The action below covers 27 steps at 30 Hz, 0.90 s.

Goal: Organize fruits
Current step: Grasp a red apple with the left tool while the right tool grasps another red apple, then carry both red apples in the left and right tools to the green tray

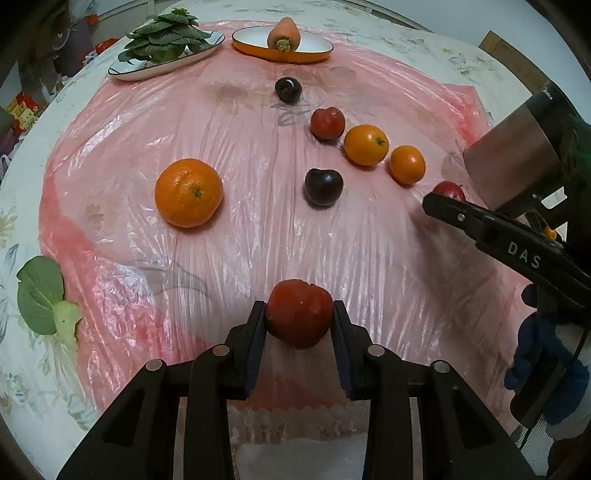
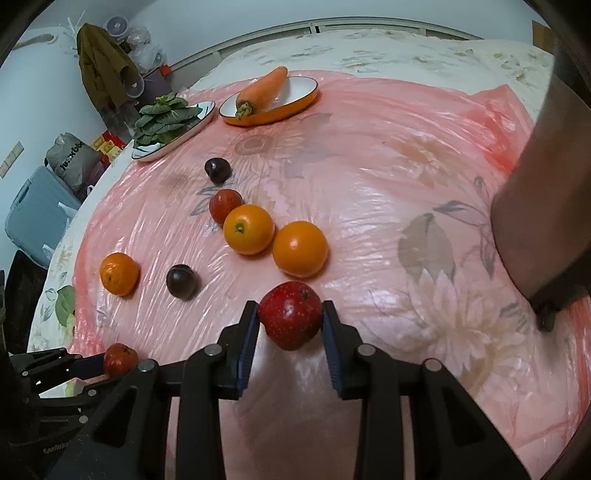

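Note:
My left gripper (image 1: 300,314) is shut on a red-orange fruit (image 1: 299,318) near the front of the pink sheet; it also shows in the right wrist view (image 2: 119,359). My right gripper (image 2: 290,317) is shut on a dark red speckled fruit (image 2: 290,314), just in front of a diagonal row: two oranges (image 2: 300,249) (image 2: 248,229), a red fruit (image 2: 224,204) and a dark plum (image 2: 218,170). A large orange (image 1: 188,192) and another dark plum (image 1: 323,187) lie apart to the left of the row.
At the back stand a white plate of leafy greens (image 1: 166,48) and an orange-rimmed plate (image 1: 317,46) with a carrot (image 1: 283,34). A loose green leaf (image 1: 44,295) lies at the left table edge. A brown metallic object (image 2: 535,206) stands on the right.

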{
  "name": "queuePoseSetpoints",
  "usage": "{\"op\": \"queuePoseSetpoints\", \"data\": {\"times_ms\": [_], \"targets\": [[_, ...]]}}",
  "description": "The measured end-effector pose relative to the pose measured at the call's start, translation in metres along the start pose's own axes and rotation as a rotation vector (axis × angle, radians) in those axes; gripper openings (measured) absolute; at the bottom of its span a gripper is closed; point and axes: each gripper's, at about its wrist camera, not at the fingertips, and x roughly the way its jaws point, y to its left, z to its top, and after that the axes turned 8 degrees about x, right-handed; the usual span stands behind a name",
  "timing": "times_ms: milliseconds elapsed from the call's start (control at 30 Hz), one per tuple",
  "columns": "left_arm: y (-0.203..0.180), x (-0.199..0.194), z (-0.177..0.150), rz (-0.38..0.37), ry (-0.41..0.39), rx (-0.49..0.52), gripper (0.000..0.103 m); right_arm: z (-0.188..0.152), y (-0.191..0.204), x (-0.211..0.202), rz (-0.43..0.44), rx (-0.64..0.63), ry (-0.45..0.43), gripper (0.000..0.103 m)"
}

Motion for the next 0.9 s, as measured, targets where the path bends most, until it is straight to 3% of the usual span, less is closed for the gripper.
{"op": "queuePoseSetpoints", "data": {"times_ms": [333, 900], "targets": [[-0.034, -0.018, 0.003, -0.016, 0.003, 0.040, 0.030, -0.026, -0.025, -0.036, 0.016, 0.040, 0.012, 0.037], [-0.178, -0.013, 0.037, -0.119, 0.028, 0.272, 0.029, -0.047, -0.123, -0.116, -0.066, 0.164, -0.046, 0.037]]}}
